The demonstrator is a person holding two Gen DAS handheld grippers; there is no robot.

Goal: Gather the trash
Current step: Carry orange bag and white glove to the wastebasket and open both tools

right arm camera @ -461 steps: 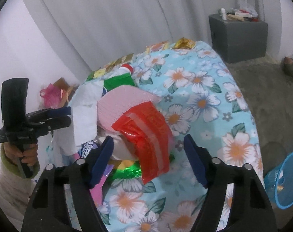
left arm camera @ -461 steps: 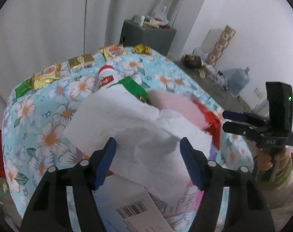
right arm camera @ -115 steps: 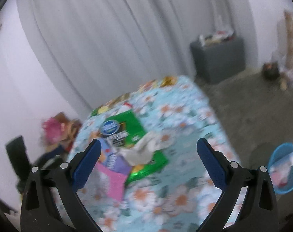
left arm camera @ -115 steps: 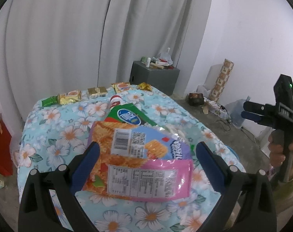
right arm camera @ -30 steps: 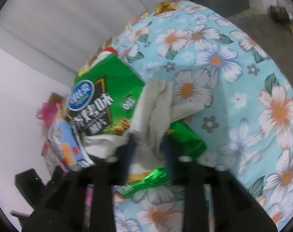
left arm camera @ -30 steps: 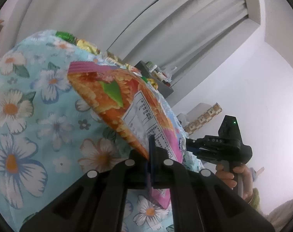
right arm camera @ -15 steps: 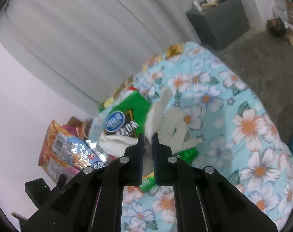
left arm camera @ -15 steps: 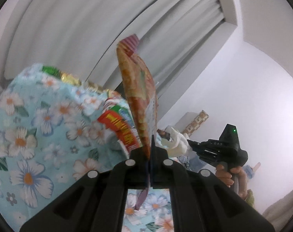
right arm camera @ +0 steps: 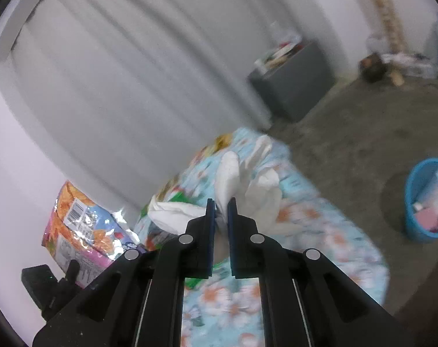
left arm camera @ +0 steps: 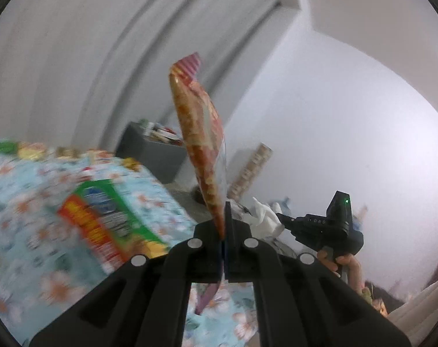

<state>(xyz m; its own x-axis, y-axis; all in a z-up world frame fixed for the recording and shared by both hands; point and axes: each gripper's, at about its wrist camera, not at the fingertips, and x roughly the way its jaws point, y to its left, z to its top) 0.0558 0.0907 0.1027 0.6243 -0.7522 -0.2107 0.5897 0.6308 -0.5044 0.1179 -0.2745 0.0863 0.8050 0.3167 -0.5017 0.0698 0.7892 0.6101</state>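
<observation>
I am carrying both catches clear of the bed's [right arm camera: 360,248] edge: left tongs [left arm camera: 224,231] clamped on the snack bag [left arm camera: 201,150], right tongs [right arm camera: 221,217] pinching the tissue [right arm camera: 247,185], aiming steadily for the blue bin [right arm camera: 427,199].

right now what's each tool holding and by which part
Left tool pinches the orange snack bag near its lower edge, bag standing upright. Right tool grips the white tissue at its bunched middle.
</observation>
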